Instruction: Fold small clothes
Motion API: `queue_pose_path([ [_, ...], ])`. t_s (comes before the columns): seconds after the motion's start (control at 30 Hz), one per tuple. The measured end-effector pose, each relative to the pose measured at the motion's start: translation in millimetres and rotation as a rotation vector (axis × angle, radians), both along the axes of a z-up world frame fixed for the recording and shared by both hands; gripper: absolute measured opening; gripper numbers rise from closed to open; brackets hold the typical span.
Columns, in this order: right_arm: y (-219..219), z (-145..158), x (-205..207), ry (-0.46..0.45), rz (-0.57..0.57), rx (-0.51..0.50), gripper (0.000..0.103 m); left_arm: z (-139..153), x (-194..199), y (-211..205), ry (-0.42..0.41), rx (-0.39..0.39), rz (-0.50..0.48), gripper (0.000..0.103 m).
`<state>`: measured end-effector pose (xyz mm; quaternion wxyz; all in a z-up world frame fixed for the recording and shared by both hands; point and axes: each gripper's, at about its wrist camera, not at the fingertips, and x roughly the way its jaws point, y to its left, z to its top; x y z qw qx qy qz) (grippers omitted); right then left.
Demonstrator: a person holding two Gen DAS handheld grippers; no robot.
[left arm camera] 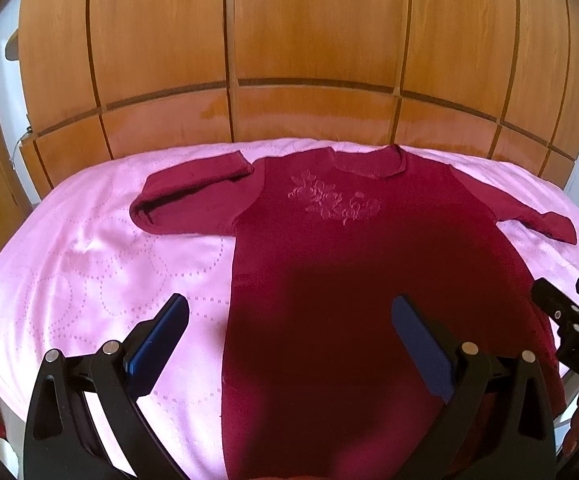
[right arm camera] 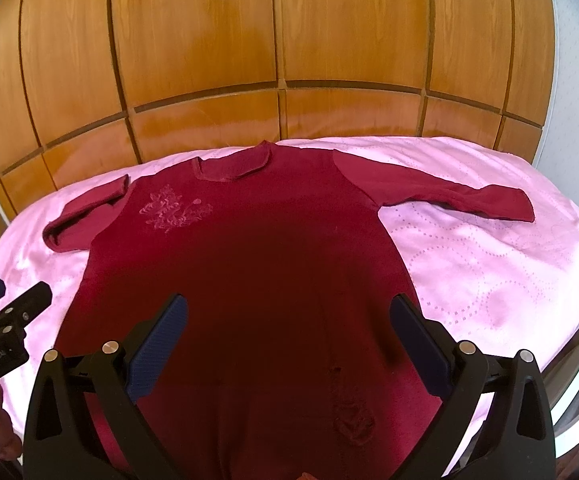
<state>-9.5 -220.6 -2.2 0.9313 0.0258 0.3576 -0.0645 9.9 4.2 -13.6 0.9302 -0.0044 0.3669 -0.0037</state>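
Zero folds: maroon top lies flat on pink bedspread — all folding remains
Left gripper: spread, empty
Right gripper: spread, empty

Maroon long-sleeved top flat, unfolded, neckline far side.

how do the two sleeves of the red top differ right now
The left sleeve is doubled back on itself, its cuff lying up near the shoulder; the right sleeve stretches straight out across the pink bedspread. So the left sleeve looks short and bunched, the right sleeve long. Both are the same dark red.
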Motion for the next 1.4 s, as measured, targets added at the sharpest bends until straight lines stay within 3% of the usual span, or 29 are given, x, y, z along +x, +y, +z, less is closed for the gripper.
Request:
queue_pose_path([
  [0.2,-3,-10,8,0.027,0.007,0.009,0.1,-27,21,12,0.167,-0.098,-0.038,0.101],
  [0.37,-2,-25,21,0.048,0.054,0.027,0.1,-45,27,26,0.149,-0.094,0.005,0.101],
  [0.63,21,-43,55,0.151,0.125,0.074,0.1,-63,52,64,0.113,0.043,0.13,0.101],
  [0.73,33,-43,72,0.169,0.199,0.147,0.1,-70,63,84,0.125,0.05,0.181,0.101],
  [0.9,67,-36,100,0.146,0.323,0.136,0.1,-81,86,120,0.122,0.04,0.268,0.101],
  [0.97,81,-30,114,0.125,0.37,0.135,0.094,-85,93,131,0.125,0.043,0.301,0.101],
  [1.1,113,-24,146,0.118,0.477,0.162,0.073,-95,110,155,0.153,0.052,0.373,0.101],
  [1.23,152,-29,185,0.139,0.566,0.194,0.063,-100,116,178,0.17,0.007,0.441,0.101],
  [1.4,187,-47,250,0.238,0.592,0.389,0.057,-110,114,187,0.175,-0.048,0.461,0.101],
])
